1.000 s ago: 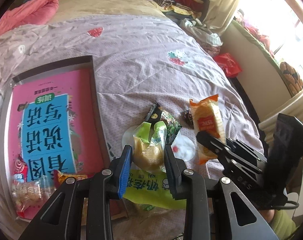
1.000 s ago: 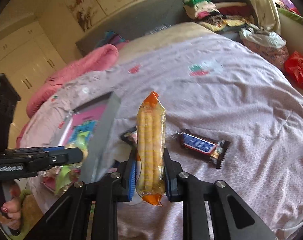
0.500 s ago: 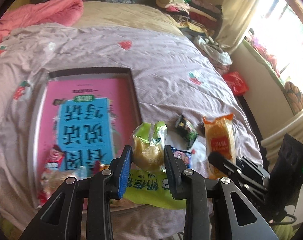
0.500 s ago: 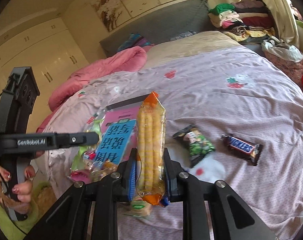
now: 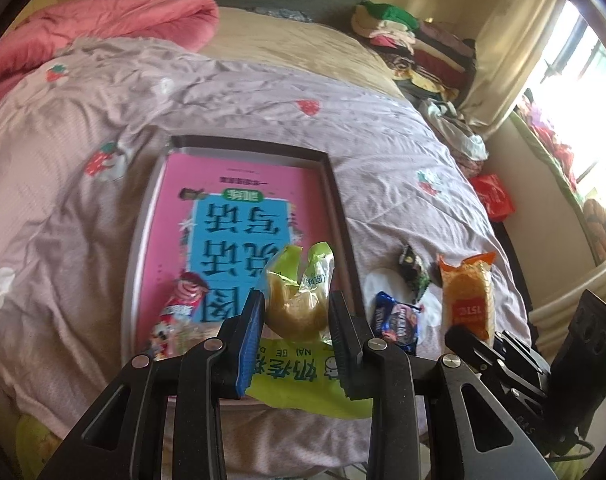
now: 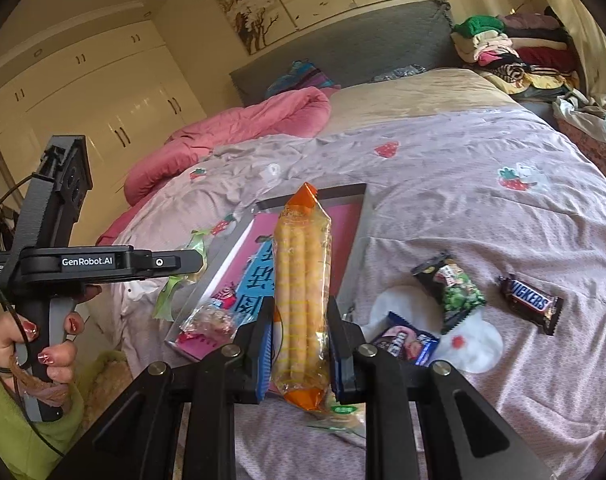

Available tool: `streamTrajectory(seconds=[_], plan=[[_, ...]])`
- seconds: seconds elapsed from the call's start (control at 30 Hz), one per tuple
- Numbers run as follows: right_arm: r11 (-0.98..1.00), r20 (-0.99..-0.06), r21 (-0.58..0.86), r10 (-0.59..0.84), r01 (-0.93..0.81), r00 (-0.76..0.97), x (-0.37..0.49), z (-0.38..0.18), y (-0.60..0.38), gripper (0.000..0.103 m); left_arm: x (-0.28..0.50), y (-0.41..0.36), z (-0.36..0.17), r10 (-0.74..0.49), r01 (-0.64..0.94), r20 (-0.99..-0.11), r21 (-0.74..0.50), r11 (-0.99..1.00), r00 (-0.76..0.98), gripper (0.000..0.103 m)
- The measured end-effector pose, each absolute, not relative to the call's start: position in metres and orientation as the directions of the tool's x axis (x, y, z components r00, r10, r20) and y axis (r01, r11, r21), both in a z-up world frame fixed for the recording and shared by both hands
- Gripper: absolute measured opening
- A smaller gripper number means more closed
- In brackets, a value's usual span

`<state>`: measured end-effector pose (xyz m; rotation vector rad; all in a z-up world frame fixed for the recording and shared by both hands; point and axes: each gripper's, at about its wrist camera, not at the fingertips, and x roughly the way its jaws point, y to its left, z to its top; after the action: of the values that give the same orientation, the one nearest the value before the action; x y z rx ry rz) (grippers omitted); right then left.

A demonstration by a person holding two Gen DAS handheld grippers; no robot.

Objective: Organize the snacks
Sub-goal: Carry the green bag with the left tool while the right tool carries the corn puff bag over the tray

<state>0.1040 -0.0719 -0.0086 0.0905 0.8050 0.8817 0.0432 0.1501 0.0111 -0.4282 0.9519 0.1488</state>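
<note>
Two snacks are gripped, the green pastry pack [image 5: 299, 300] in the left tongs [image 5: 297, 332], the orange stick pack [image 6: 301, 300] in the right tongs [image 6: 301, 354]; each should be lowered flat inside the tray [image 5: 343, 200] before release.

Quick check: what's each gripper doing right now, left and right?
Left gripper: closed on the green-wrapped yellowish pastry packet.
Right gripper: closed on the long clear orange-ended packet of yellow wafer sticks.

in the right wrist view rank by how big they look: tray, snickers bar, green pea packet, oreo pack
1. tray
2. green pea packet
3. Snickers bar and Oreo pack: look alike, and the Oreo pack is partly hidden by the right gripper.
</note>
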Motion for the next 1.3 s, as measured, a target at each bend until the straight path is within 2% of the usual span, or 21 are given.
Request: streamTrajectory(seconds=[0.63, 1.3], plan=[[0.605, -0.619, 0.351, 0.722, -0.715, 0.308, 0.084, -0.013, -0.025, 0.023, 0.021, 0.179, -0.017, -0.036, -0.372, -0.839, -0.279, 0.885, 0.544, 0.033], [0.598, -0.659, 0.36, 0.706, -0.716, 0.258, 0.089, -0.032, 0.008, 0.023, 0.024, 0.18, -0.053, 0.017, -0.358, -0.858, -0.196, 0.913, 0.514, 0.033]])
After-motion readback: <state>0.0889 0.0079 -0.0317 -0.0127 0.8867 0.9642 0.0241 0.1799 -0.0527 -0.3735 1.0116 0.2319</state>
